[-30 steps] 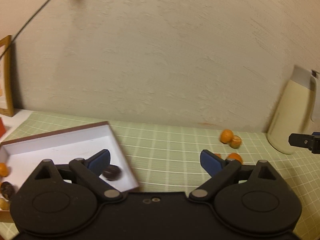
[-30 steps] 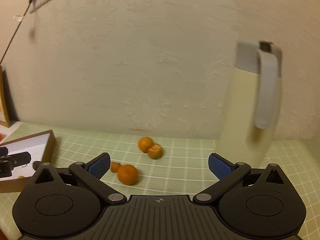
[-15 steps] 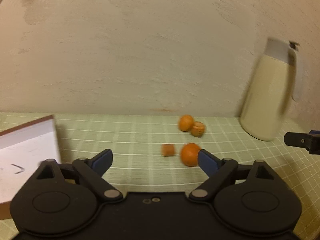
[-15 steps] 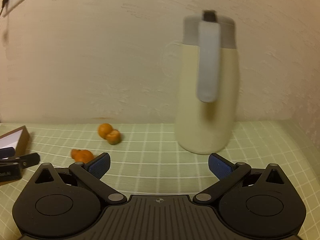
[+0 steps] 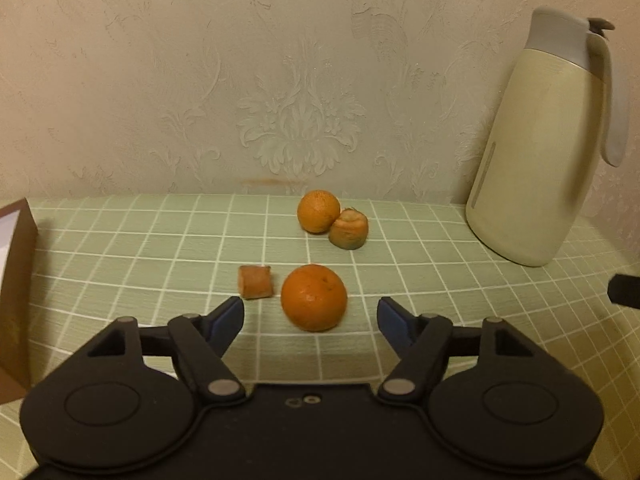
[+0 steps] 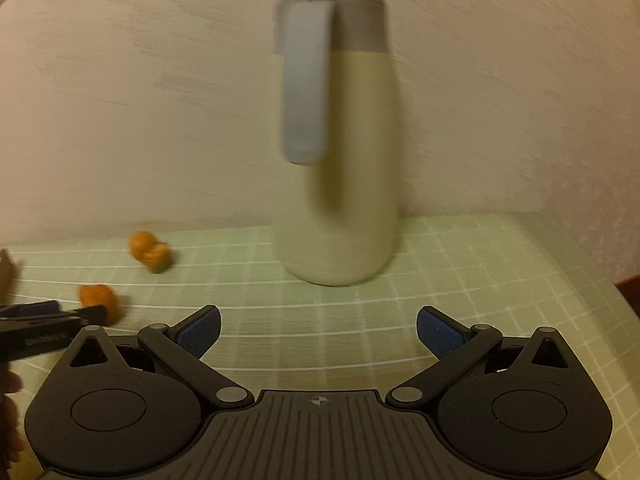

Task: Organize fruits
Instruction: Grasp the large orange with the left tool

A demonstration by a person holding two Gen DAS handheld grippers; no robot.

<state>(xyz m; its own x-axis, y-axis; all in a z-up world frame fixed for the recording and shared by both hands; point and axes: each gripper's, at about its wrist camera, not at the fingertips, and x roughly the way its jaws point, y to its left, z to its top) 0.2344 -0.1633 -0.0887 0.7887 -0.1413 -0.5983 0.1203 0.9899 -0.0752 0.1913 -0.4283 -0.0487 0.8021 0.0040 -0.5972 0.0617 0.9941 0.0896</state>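
A bench covered in a pale green checked cloth point(image 5: 160, 248) stands against a cream embossed wall. The landmark is a tall cream jug point(image 5: 536, 152) with a grey lid and handle, upright at the back of the bench.

Well to the left of the jug, 2 fruits sit touching: a small whole orange point(image 5: 318, 211) and a cut, browned fruit piece point(image 5: 349, 229) leaning against it. Nearer the camera than that pair, and further from the jug, a larger orange point(image 5: 314, 297) rests on the cloth with a small orange-brown chunk point(image 5: 255, 281) just beside it on the side away from the jug.

The left gripper point(image 5: 311, 318) points down at the larger orange. Its blue-padded jaws are closing, one on either side of the fruit, but gaps show on both sides, so nothing is pinched yet. This lining-up looks like preparation to pick that orange first, probably because it is the nearest.

The right gripper point(image 6: 318, 330) faces the jug in a motion-blurred view, its jaws spread wide with only bare cloth between them; it seems to be idle.

At the far edge, furthest from the jug, only the brown outer wall of a box point(image 5: 18, 288) shows. Its inside is almost wholly out of view, so its contents cannot be told. It is likely where the fruit goes.
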